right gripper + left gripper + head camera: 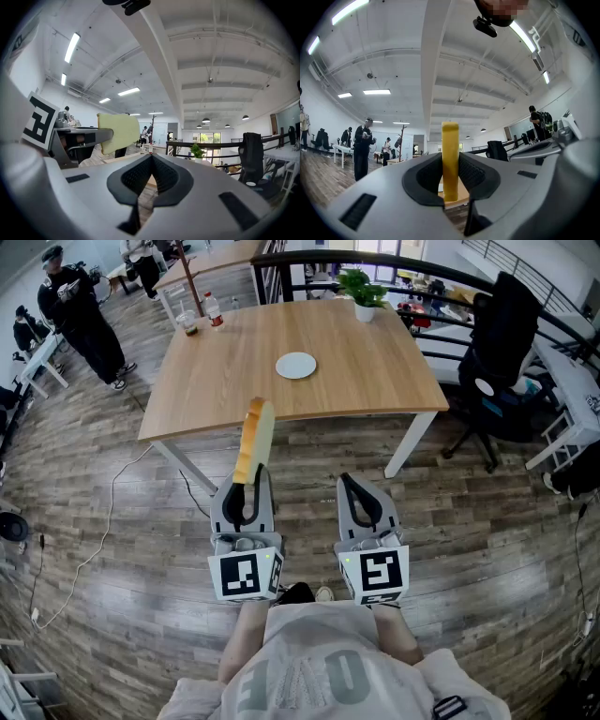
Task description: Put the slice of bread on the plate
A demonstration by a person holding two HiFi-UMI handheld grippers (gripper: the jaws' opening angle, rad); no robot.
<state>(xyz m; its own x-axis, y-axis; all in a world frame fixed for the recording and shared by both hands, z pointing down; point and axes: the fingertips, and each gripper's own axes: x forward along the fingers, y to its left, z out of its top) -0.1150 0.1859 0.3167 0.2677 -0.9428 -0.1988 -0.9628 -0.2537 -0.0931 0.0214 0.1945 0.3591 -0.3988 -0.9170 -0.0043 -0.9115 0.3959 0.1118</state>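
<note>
The plate (296, 365) on the table (384, 381) is small, white and round, and it has nothing on it; it sits near the middle of the top. The slice of bread (254, 442) is nowhere near it: it stands on edge, crust upward, pinched low down between the jaws of the left gripper (249, 482), which are closed to a narrow gap with their pads pressing on both its faces. The slice is held out over the floor, in front of the table's near edge. The right gripper (349, 486) rides alongside with its jaws brought together and nothing between them. At the table's far left corner stands a clear cup (188, 322) with what may be a dark drink in the bottom, though from here that is hard to tell, and just beside it a small bottle (213, 308) with a red cap. At the far right edge a leafy plant (362, 285) grows out of a white pot. The table is light wood on white legs and stands on a grey-brown plank floor (122, 587), where a thin cable (101, 526) trails off to the left. A black office chair (502, 343) stands to the right, a dark railing (441, 273) runs behind, and a person in dark clothes (80, 315) stands off to the left by other desks.
</note>
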